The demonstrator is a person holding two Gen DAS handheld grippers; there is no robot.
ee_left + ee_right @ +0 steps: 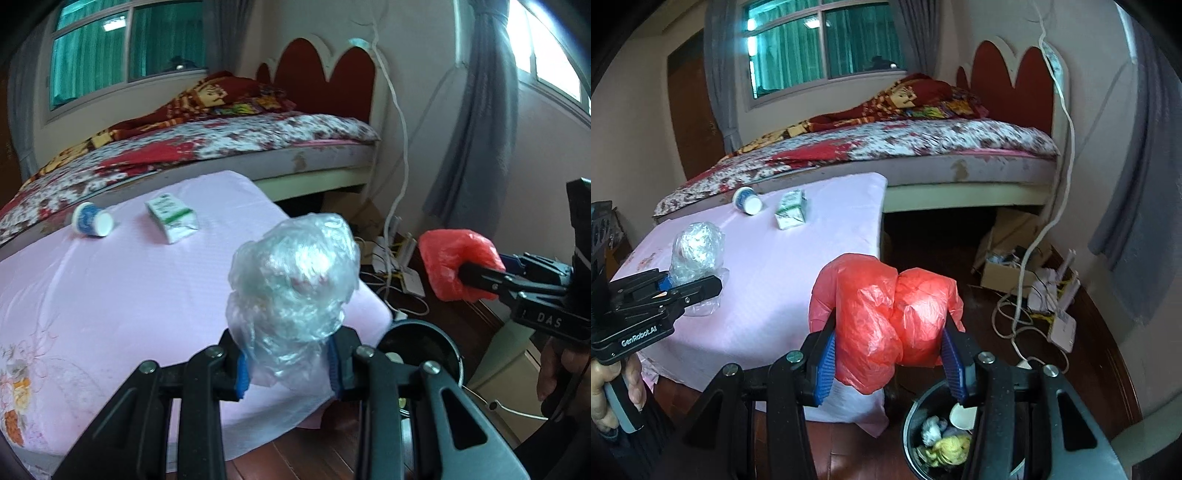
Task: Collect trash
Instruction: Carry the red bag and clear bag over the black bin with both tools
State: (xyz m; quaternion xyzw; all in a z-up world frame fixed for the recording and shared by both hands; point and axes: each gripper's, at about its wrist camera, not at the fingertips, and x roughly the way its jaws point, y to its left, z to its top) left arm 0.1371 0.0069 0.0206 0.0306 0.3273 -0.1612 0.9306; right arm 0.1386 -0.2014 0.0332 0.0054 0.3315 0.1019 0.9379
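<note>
Left wrist view: the left gripper (286, 365) has its jaws closed on a crumpled clear plastic bag (295, 277), held above the near corner of the desk (110, 295), which is draped in a pink cloth.
Right wrist view: the right gripper (888, 356) has its jaws clamped on a bunched red plastic bag (886, 317), held off the desk's edge and above the floor.
Hidden by bags: each bag fills the gap between its blue pads, so the fingertips beyond are covered in both wrist views.
Trash bin: a dark round bin (916, 421) sits on the floor below the right gripper; its rim is cut off by the gripper frame, and only some crumpled white and yellow scraps inside can be made out.
Still on the desk: a small cup (92, 219) lies on its side toward the far edge, with a green-and-white carton (171, 218) just beside it; the carton's print is too small to read.
Under the bed: a cardboard box (1008, 254) and tangled white cables (1023, 306) lie on the floor, their contents unclear.
Hands: only part of the left hand (613, 391) shows at the frame edge.
</note>
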